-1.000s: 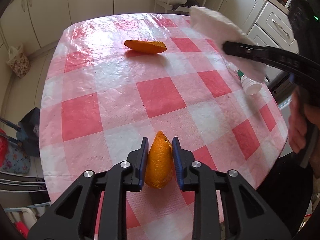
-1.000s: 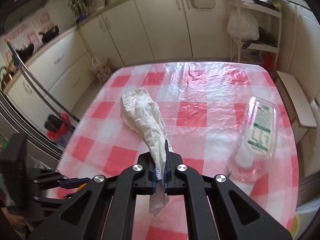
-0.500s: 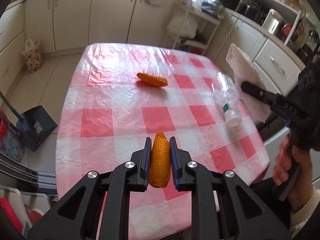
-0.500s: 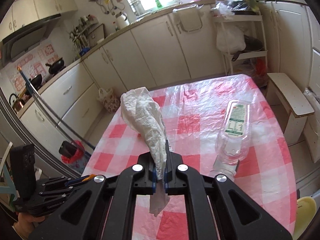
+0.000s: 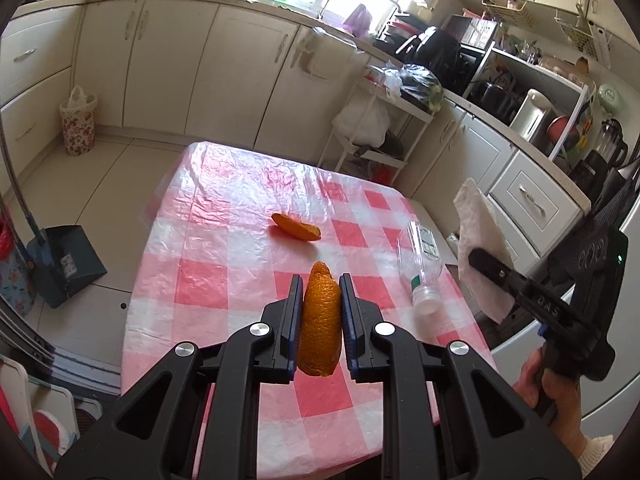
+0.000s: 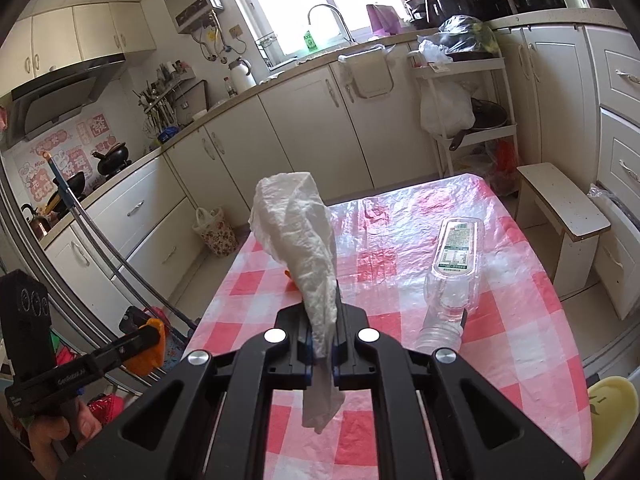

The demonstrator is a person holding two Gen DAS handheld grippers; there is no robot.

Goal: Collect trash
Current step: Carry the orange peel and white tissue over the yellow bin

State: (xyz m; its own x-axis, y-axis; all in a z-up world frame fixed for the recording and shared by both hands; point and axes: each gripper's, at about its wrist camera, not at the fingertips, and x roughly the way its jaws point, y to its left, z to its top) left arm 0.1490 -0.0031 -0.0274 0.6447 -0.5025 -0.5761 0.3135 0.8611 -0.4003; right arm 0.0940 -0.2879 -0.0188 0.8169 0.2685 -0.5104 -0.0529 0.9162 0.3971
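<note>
gripping orange peel (image 5: 319, 320), left hand-held gripper (image 5: 320, 300) | right hand-held gripper (image 6: 322, 320) pinching tissue (image 6: 300, 236), its tips hidden

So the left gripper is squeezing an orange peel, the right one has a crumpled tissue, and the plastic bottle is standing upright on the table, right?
Not quite: the plastic bottle is lying on its side on the table, as the right wrist view shows. The rest holds: the left gripper squeezes an orange peel and the right gripper holds a crumpled tissue.
</note>
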